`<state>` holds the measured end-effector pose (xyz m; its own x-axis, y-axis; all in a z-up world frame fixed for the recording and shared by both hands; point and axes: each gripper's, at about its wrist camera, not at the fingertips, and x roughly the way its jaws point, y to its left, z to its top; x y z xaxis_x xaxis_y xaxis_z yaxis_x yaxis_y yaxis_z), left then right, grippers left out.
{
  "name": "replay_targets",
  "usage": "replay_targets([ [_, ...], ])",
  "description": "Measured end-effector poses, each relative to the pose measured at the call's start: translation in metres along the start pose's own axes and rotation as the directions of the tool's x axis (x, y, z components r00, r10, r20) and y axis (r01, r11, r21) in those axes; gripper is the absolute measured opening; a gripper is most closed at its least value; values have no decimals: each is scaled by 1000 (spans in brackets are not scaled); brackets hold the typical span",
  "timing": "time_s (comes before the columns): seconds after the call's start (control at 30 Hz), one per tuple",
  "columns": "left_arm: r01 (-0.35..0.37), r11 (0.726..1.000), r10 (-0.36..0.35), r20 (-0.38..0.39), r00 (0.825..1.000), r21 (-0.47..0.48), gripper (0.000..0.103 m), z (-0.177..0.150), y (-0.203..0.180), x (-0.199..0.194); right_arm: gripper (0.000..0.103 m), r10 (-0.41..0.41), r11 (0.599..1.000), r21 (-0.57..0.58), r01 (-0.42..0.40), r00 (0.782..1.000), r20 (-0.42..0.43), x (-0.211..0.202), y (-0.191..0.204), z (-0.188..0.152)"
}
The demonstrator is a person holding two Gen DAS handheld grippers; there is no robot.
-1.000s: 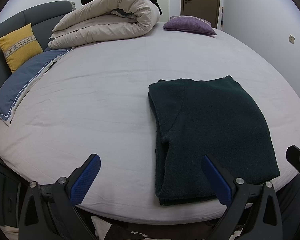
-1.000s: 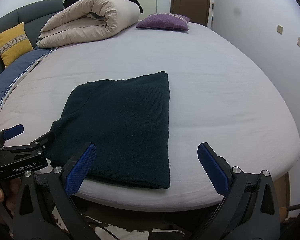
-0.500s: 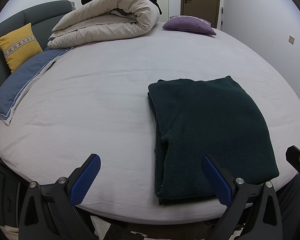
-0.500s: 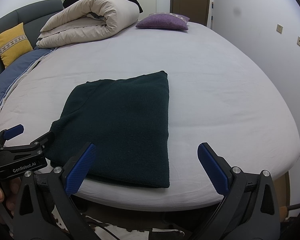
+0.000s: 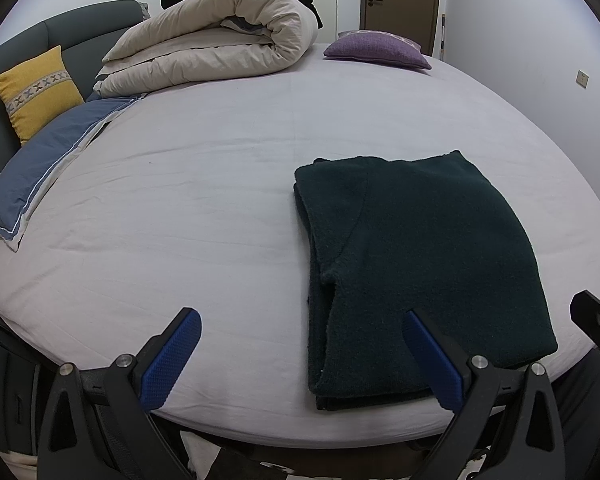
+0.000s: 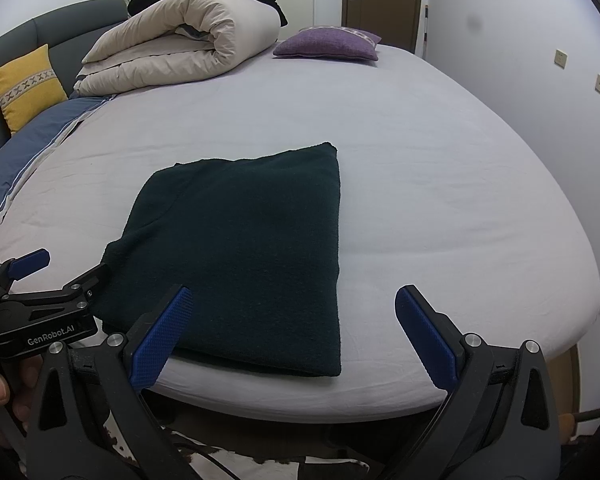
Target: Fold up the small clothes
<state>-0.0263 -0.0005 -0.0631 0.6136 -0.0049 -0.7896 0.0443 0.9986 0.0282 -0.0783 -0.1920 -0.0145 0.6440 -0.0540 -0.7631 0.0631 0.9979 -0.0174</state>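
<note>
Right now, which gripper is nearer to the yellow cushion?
Left. The left gripper is at the near edge of the bed, on the side of the yellow cushion. The right gripper is farther along that edge, beyond the folded dark green garment.

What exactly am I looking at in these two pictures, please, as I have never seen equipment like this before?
There is no robot here: a person holds a hand-held clamp tool in each hand, and each tool carries a wide-angle camera looking along its two blue-padded fingers. One picture comes from the left gripper, the other from the right gripper. Both are open and hold nothing. Ahead lies a bed with a dark green garment, already folded, near its front edge. Further back are a rolled duvet, a purple cushion, a yellow cushion and a blue pillow.
</note>
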Motion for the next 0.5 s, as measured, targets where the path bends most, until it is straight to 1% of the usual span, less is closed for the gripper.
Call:
replay_targets([
  [0.3,0,1000,0,-3,1000,-2,103,0,0,1,103,0,1000,0,0,1000,-1,0,1,-1],
  [0.5,3,1000,-3,9,1000,-6,103,0,1,0,103,2,1000,3,-2,1000,-4,-1,3,-2],
])
